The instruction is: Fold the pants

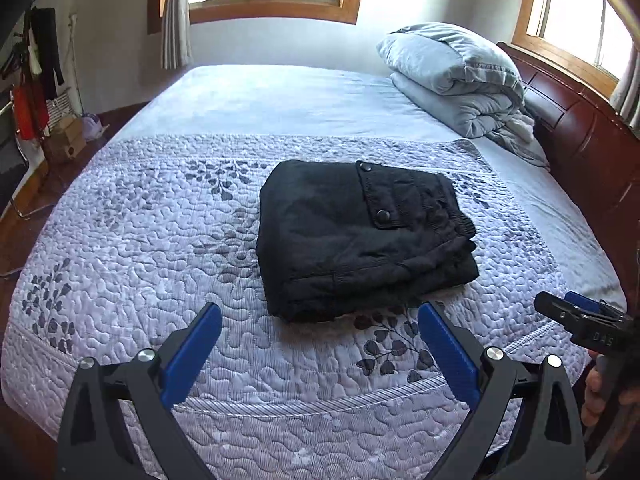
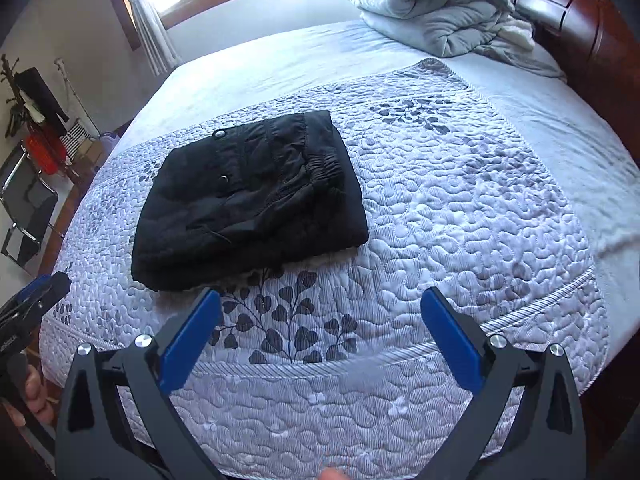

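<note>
The black pants (image 1: pixel 360 236) lie folded into a compact stack on the quilted bedspread (image 1: pixel 160 240), pocket flap with snap buttons on top. They also show in the right wrist view (image 2: pixel 248 204). My left gripper (image 1: pixel 320 312) is open and empty, held just short of the stack's near edge. My right gripper (image 2: pixel 320 300) is open and empty, near the stack's near right corner. The right gripper's tip also shows at the edge of the left wrist view (image 1: pixel 576 312); the left gripper's tip shows at the edge of the right wrist view (image 2: pixel 36 296).
A folded grey duvet (image 1: pixel 460 80) lies at the head of the bed by the dark wooden headboard (image 1: pixel 580 128). A clothes rack (image 1: pixel 36 72) and boxes stand on the floor to the left. A chair (image 2: pixel 24 216) stands beside the bed.
</note>
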`<state>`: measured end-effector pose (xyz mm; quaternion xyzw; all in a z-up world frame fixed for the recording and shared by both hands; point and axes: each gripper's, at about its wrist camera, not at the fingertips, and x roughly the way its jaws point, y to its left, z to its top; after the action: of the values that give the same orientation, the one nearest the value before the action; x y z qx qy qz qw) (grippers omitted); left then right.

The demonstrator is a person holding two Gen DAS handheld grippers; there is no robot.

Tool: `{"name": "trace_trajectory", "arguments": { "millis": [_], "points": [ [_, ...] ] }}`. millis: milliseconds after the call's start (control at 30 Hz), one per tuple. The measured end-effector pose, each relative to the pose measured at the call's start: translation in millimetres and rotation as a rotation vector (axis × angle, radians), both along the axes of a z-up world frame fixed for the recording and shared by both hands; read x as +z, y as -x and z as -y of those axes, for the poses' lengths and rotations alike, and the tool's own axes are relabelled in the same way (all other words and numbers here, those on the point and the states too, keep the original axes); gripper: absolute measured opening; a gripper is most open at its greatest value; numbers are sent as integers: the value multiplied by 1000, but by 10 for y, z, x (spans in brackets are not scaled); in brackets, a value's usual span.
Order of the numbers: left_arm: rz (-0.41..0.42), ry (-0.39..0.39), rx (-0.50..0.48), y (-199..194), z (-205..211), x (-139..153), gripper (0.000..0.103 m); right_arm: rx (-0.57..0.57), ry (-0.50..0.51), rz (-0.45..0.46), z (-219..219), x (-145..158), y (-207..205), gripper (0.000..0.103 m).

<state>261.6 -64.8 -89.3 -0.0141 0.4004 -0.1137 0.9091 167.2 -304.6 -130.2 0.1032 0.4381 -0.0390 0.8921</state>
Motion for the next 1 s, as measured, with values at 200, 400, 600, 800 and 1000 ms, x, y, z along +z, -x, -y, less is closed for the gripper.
{"name": "trace_trajectory", "arguments": {
  "millis": [200, 400, 600, 800, 1000],
  "points": [
    [46, -23, 3, 191, 14, 197, 99, -31, 52, 21, -71, 184, 176, 100],
    [63, -38, 4, 334, 23, 301, 99, -22, 102, 26, -209, 259, 284, 100],
    [79, -63, -2, 470, 46, 344, 99, -43, 155, 6, -329, 286, 336, 100],
    [74, -84, -6, 564, 35, 285, 99, -31, 186, 17, -419, 351, 393, 100],
    [49, -75, 18, 532, -38, 146, 99, -43, 196, 21, -404, 342, 420, 100]
  ]
}}
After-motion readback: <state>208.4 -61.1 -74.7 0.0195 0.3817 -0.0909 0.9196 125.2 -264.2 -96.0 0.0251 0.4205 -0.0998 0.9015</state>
